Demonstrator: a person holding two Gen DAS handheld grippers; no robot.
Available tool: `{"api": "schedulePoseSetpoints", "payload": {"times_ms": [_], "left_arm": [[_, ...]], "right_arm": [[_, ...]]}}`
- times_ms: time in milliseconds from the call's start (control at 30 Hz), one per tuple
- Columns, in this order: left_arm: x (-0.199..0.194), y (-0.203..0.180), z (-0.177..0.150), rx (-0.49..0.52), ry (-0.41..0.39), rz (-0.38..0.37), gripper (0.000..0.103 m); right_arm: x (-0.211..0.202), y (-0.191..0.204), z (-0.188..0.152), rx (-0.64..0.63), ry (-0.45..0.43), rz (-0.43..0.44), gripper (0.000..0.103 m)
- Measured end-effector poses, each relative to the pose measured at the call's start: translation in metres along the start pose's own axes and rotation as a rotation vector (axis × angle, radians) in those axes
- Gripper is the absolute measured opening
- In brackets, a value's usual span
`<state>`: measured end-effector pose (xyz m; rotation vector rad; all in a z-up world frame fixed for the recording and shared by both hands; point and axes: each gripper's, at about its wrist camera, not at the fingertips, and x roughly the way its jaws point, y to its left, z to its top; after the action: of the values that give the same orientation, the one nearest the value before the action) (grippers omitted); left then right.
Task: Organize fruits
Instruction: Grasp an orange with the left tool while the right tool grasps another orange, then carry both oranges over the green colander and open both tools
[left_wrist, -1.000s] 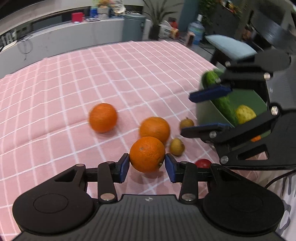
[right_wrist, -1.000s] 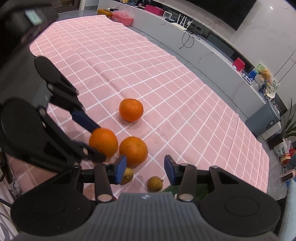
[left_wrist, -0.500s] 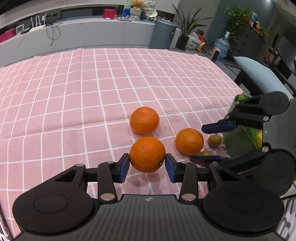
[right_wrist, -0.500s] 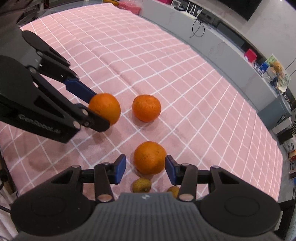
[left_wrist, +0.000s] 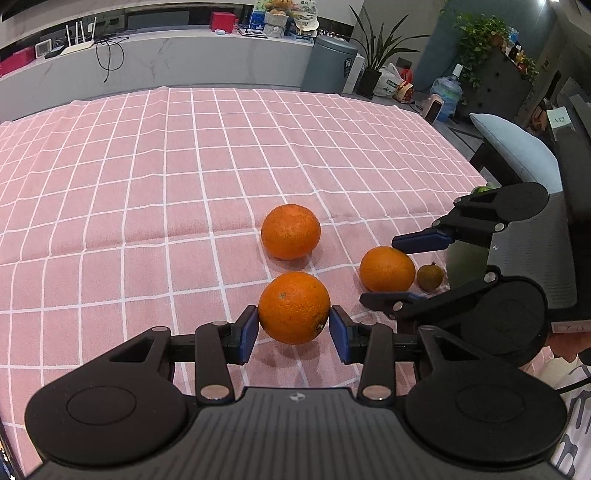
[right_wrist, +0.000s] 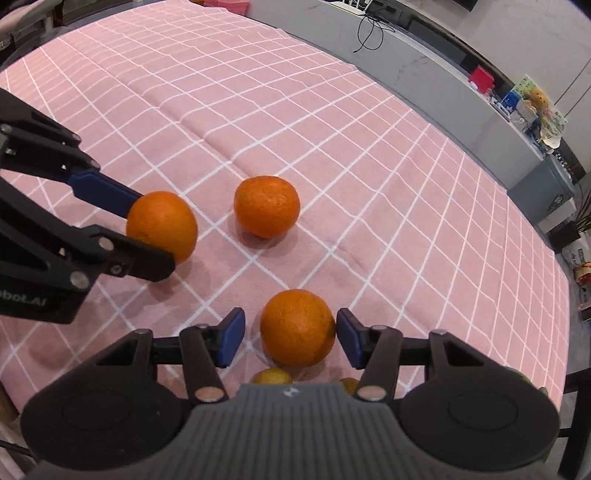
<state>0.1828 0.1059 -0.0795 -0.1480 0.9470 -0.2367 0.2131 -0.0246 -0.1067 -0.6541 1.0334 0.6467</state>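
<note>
On the pink checked tablecloth (left_wrist: 155, 192), nearest in the left wrist view, the left gripper (left_wrist: 293, 328) clamps an orange (left_wrist: 294, 308) between both blue pads, lifted above its shadow. To the right, the right gripper (right_wrist: 291, 338) straddles a second orange (right_wrist: 297, 327) resting on the cloth; its jaws are opening, one pad at the fruit's side, the other clear of it. A small brown fruit (left_wrist: 430, 277) lies just beside that orange. Farther off, a third orange (left_wrist: 290, 231) sits alone.
</note>
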Motion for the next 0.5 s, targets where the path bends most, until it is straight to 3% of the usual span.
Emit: {"api": "schedulePoseSetpoints", "payload": {"times_ms": [67, 267, 500], "left_arm": [[-0.001, 0.0, -0.001, -0.003, -0.002, -0.001, 0.047], [-0.005, -0.002, -0.004, -0.015, -0.015, 0.002, 0.047], [-0.018, -0.008, -0.004, -0.039, -0.059, -0.025, 0.047]], "right_arm": [[0.001, -0.001, 0.0, -0.005, -0.001, -0.022, 0.042], [-0.008, -0.003, -0.003, 0.028, -0.032, -0.026, 0.041], [-0.046, -0.001, -0.005, 0.032, -0.103, -0.027, 0.041]]}}
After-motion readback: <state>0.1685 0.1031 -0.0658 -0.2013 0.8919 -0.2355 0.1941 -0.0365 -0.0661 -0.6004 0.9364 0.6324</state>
